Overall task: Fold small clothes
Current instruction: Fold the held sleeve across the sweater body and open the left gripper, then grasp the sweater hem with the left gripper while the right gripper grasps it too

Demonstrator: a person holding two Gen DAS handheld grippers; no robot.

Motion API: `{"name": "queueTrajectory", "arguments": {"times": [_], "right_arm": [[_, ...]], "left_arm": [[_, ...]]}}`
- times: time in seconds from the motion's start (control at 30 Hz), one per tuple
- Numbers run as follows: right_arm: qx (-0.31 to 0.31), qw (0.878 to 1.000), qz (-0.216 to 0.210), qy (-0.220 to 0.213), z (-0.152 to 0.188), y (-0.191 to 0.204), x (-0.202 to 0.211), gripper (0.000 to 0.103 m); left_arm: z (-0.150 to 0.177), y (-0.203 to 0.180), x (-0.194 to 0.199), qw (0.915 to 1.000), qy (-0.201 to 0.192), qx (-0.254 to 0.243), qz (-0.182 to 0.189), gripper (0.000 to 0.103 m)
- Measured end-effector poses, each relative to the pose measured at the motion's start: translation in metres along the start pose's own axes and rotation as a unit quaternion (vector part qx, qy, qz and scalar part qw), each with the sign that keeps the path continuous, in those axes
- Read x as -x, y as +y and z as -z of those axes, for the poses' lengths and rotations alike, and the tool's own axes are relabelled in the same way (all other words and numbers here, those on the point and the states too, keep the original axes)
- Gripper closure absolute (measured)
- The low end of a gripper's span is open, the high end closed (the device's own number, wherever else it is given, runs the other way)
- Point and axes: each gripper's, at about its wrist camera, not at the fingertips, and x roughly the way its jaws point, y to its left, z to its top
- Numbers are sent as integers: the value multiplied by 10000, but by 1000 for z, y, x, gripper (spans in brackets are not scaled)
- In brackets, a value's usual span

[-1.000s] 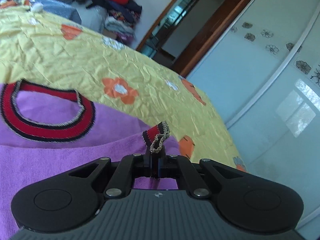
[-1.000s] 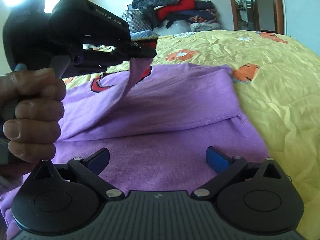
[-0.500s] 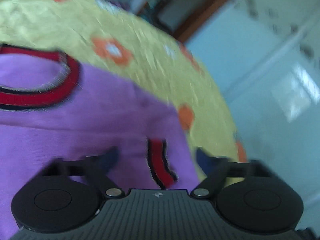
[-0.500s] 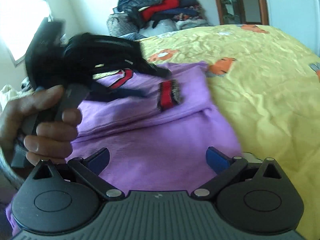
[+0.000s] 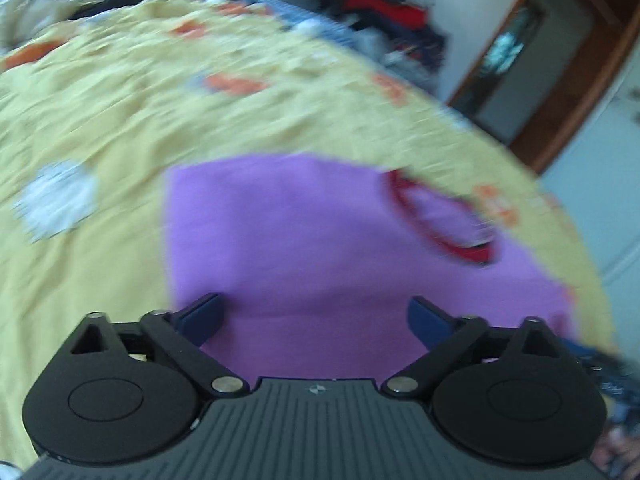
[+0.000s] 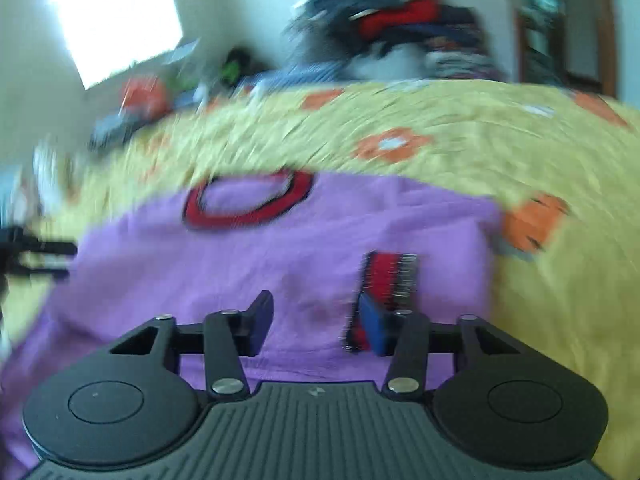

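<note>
Garment: purple top (image 6: 280,264) lies flat on the bed, one sleeve folded across the body; both views blurred
Neckline: red collar band with dark edging (image 6: 248,204) at the far end of the top, seen toward the right in the left wrist view (image 5: 440,216)
Cuff: red striped sleeve cuff (image 6: 386,276) rests on the purple cloth, near the top's right edge in the right wrist view
Bed: yellow bedspread with orange and white flowers (image 6: 440,120) under the top, crumpled all round it
Left gripper (image 5: 316,316): fingers spread wide, having just been opening; nothing between them, only purple cloth lying below
Right gripper (image 6: 316,324): fingers partly drawn in, having just been closing; the right finger (image 6: 374,328) overlaps the near end of the cuff, the pads do not press on anything visible, gap between them shows bare purple cloth
Background: heap of dark and red clothes (image 6: 400,20) beyond the bed, bright window (image 6: 116,16) to the left, wooden door frame (image 5: 560,88) in the left wrist view
</note>
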Motion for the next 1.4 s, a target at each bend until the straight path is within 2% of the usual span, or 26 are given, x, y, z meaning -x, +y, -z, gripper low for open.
{"name": "queueTrajectory", "arguments": {"times": [0.03, 0.07, 0.1, 0.13, 0.2, 0.23, 0.27, 0.3, 0.33, 0.37, 0.43, 0.5, 0.53, 0.6, 0.7, 0.77, 0.83, 0.87, 0.9, 0.93, 0.97, 1.07, 1.2, 1.33, 1.4], "right_arm": [[373, 9987, 344, -66, 1, 6, -4, 64], [493, 9971, 577, -99, 1, 4, -6, 63], [287, 9976, 622, -61, -3, -5, -7, 63], [49, 9982, 599, -24, -4, -15, -5, 63], [-155, 9978, 643, 77, -6, -24, 5, 62], [-248, 9981, 553, 72, -4, -26, 17, 61], [-362, 9984, 426, 28, 1, -29, 30, 56], [-482, 9984, 303, -33, 8, -33, 45, 42], [-591, 9980, 203, -89, 18, -39, 56, 35], [-698, 9974, 147, -113, 29, -46, 67, 28], [-942, 9953, 228, -65, 54, -61, 82, 28], [-1254, 9920, 158, 70, 75, -78, 91, 28], [-1361, 9907, 24, -83, 83, -83, 99, 28], [-1529, 9882, -103, -87, 92, -87, 108, 28], [-1523, 9877, -349, 36, 98, -75, 116, 28], [-1378, 9891, -518, 21, 103, -60, 118, 28], [-1271, 9897, -652, 8, 109, -46, 120, 52], [-1279, 9897, -635, 33, 112, -42, 120, 84], [-1365, 9878, -745, 80, 115, -42, 119, 99], [-1355, 9879, -757, -4, 118, -40, 120, 99], [-1269, 9894, -709, -65, 118, -38, 121, 99], [-1078, 9920, -493, -436, 106, -37, 134, 99], [-823, 9924, -319, -862, 74, -46, 147, 99], [-609, 9932, -154, -982, 48, -60, 144, 99], [-459, 9961, 58, -757, 45, -69, 126, 98]], "left_arm": [[3, 4, 4, 9991, -88, -345, -226, 8], [6, 1, 2, 9964, -123, -690, -483, 7], [7, 1, -2, 9922, -19, -848, -916, 3], [7, 7, 3, 9914, -65, -815, -1025, 4], [4, 25, 20, 9972, 23, -221, -718, 10], [6, 36, 37, 9993, -47, 56, -368, 10], [9, 44, 55, 9995, -206, 243, -58, 5], [16, 50, 73, 9986, -360, 368, 96, 1], [24, 56, 86, 9980, -382, 473, 169, 1], [31, 63, 94, 9979, -209, 527, 299, 1], [49, 73, 101, 9953, 176, 605, 740, 1], [67, 83, 102, 9917, 470, 765, 917, 1], [75, 85, 103, 9911, 489, 741, 988, 1], [85, 84, 111, 9914, 397, 717, 1019, 1], [98, 83, 113, 9828, 504, 991, 1478, 3], [107, 77, 115, 9813, 492, 920, 1615, 5], [112, 73, 114, 9793, 565, 856, 1746, 25], [116, 74, 114, 9779, 620, 932, 1766, 50], [119, 75, 112, 9775, 667, 1006, 1728, 80], [120, 78, 106, 9756, 798, 1066, 1744, 94], [122, 82, 102, 9734, 822, 1169, 1788, 97], [119, 89, 103, 9662, 658, 1443, 2031, 98], [88, 84, 111, 9596, 259, 1485, 2377, 98], [52, 70, 109, 9648, 21, 1148, 2365, 98], [42, 70, 99, 9695, 41, 987, 2245, 97]]}}
